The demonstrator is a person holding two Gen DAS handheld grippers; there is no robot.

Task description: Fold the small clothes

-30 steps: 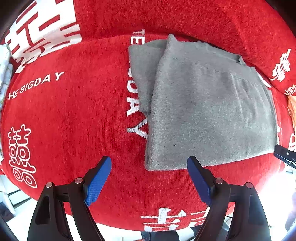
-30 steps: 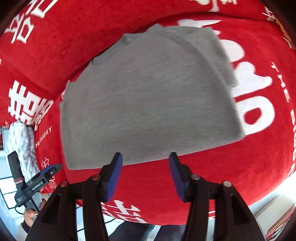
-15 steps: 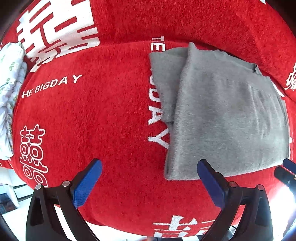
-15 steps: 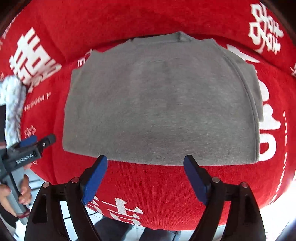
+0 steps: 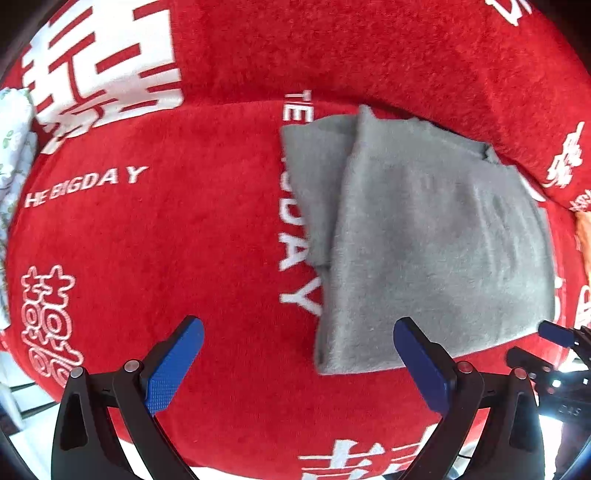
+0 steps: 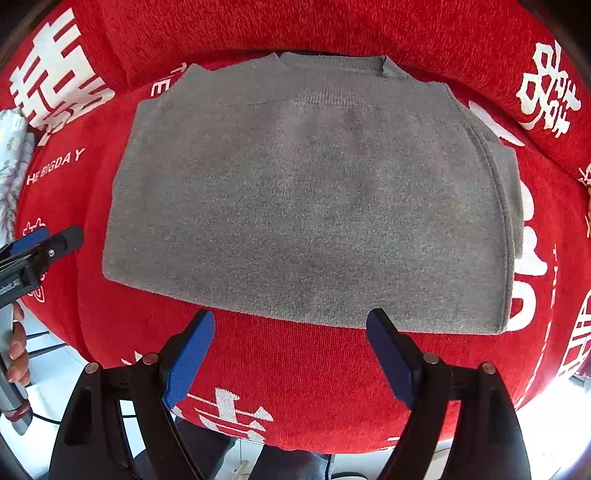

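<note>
A grey knit sweater (image 6: 306, 199) lies folded into a rectangle on a red sofa seat, collar at the far side. In the left wrist view the sweater (image 5: 436, 243) sits right of centre with a folded sleeve layer showing along its left edge. My left gripper (image 5: 297, 356) is open and empty, above the seat's front, its right finger near the sweater's near left corner. My right gripper (image 6: 290, 349) is open and empty, just in front of the sweater's near edge. Neither touches the cloth.
The red sofa cover (image 5: 166, 236) has white lettering and a backrest (image 6: 332, 26) behind the sweater. A white patterned cloth (image 5: 11, 147) lies at the far left. The seat's front edge drops to a pale floor (image 6: 55, 369). An orange item (image 5: 583, 236) shows at the right edge.
Both grippers have opened wider and stayed empty. The right gripper has swung round to face the sweater squarely from its near edge. The left view shifted slightly; the sweater has not moved.
</note>
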